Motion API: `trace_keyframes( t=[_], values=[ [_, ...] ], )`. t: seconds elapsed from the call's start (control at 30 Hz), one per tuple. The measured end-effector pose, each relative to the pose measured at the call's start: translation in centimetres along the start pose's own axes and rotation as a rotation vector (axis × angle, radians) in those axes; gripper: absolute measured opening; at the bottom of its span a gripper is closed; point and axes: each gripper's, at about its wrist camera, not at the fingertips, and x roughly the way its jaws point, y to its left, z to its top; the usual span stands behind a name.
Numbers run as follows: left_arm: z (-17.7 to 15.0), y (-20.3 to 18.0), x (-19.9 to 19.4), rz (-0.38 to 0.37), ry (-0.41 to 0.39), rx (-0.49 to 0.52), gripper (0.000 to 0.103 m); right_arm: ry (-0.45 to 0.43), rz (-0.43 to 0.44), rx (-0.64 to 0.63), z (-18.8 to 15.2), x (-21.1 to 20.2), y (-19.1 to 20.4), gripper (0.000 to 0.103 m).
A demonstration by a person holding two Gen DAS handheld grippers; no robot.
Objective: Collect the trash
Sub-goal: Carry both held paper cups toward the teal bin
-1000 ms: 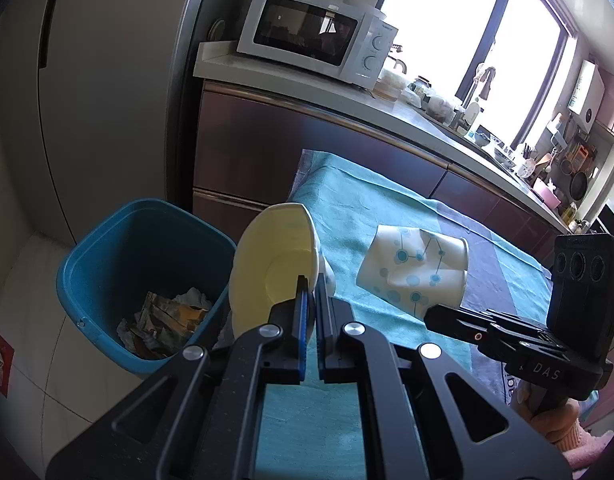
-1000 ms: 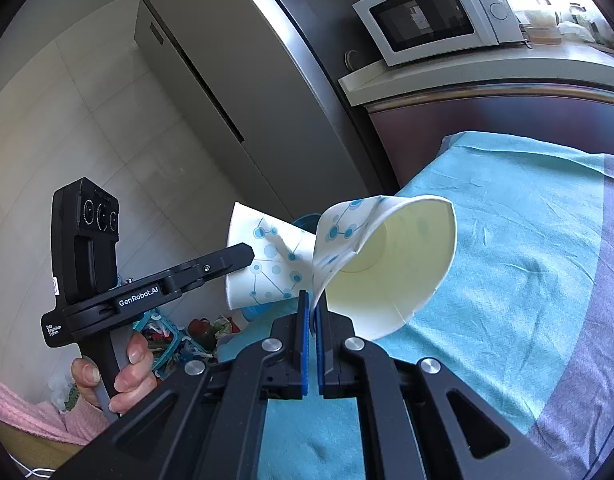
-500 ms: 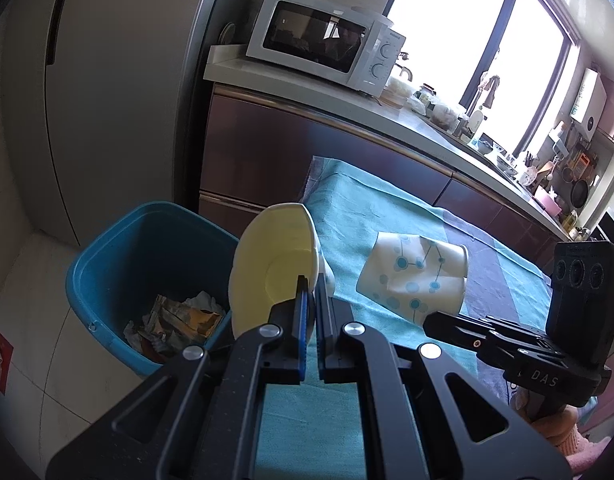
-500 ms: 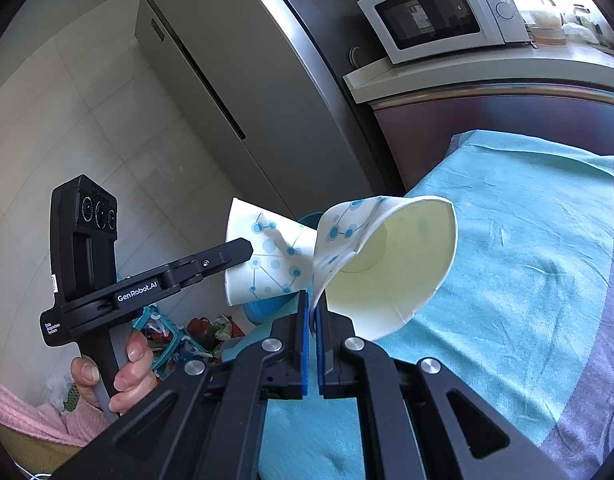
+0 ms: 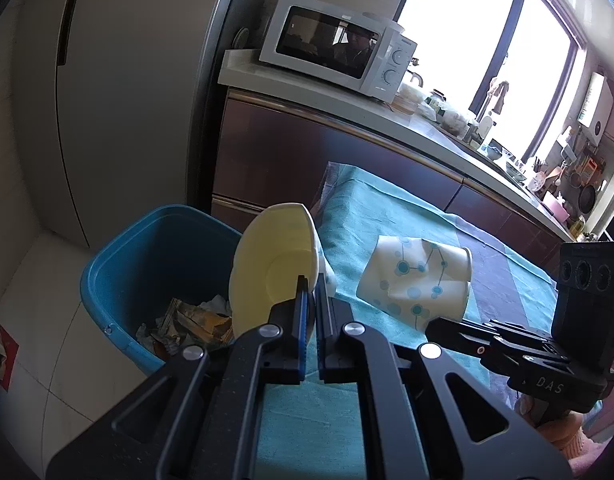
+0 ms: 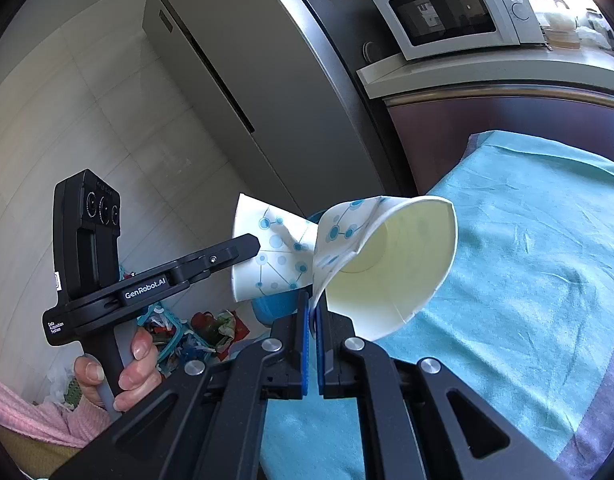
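Paper cups [image 5: 273, 268] [image 6: 391, 268] pinched by both grippers' fingers [image 5: 313, 300] [image 6: 314, 312]; bin [image 5: 147, 248] half hidden.

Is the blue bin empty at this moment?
No, in the left wrist view the blue bin already holds crumpled paper and wrappers at its bottom.

Microwave [image 5: 339, 54] on counter [image 5: 387, 112] (beside tall fridge [image 5: 127, 80]).

This is looking like a home kitchen: a microwave [image 5: 339, 52] is sitting on the counter [image 5: 387, 120] ahead, beside a tall fridge [image 6: 267, 92].
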Motion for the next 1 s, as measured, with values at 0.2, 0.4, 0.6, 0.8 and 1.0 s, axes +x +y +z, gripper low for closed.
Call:
trace_keyframes(
  t=[0.2, 0.4, 0.6, 0.8, 1.0],
  values=[
    [0.2, 0.9, -0.3, 0.016, -0.013, -0.013, 0.004, 0.007, 0.018, -0.013, 0.5, 0.7, 0.4, 0.002],
    [0.5, 1.9, -0.7, 0.039, -0.030, -0.025, 0.004, 0.014, 0.033, -0.029, 0.9, 1.4, 0.9, 0.002],
    [0.8, 3.0, -1.3, 0.061, -0.048, -0.041, 0.004, 0.026, 0.046, -0.043, 1.0, 2.2, 1.4, 0.002],
    [1.1, 3.6, -1.7, 0.077, -0.057, -0.045, 0.004, 0.033, 0.054, -0.053, 1.3, 2.9, 1.5, 0.002],
    [0.9, 4.0, -1.7, 0.088, -0.057, -0.053, 0.004, 0.052, 0.044, -0.074, 1.4, 3.4, 1.8, 0.002]
  ],
)
